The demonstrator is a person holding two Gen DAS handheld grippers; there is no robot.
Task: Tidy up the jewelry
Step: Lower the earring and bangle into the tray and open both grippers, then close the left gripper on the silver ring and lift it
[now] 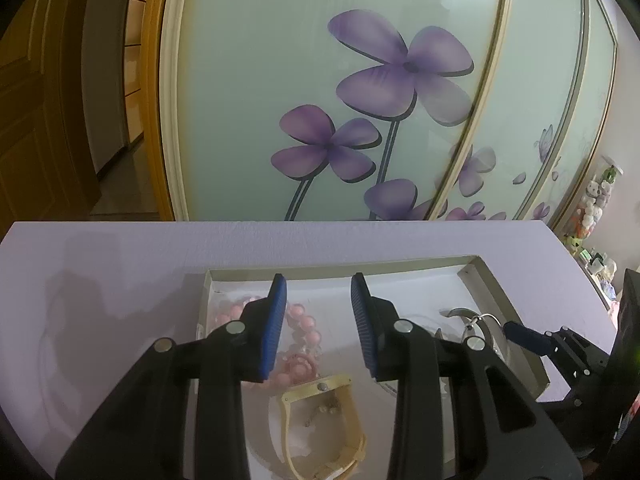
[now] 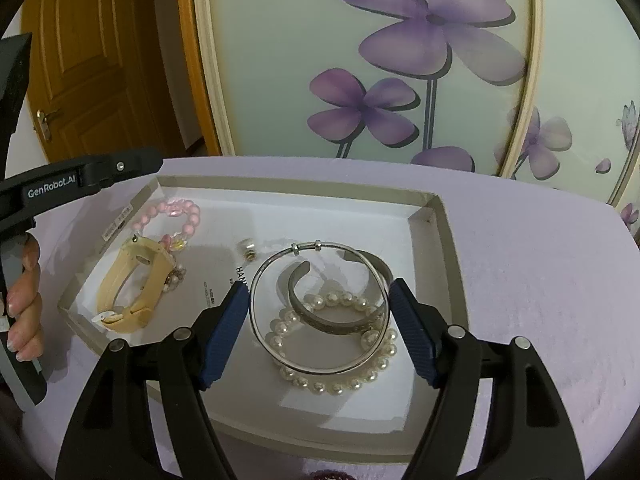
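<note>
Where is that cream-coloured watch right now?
The cream watch lies at the left end of the white tray in the right wrist view, just in front of the pink bead bracelet. In the left wrist view it sits below the open left gripper.

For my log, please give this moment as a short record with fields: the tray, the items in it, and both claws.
tray: shallow white box on a lilac surface
left side: cream watch, pink bead bracelet
right side: thin silver bangle over grey cuff and pearl bracelet
left claw: open, above the tray, holding nothing
right claw: open, fingers either side of the bangle
</note>
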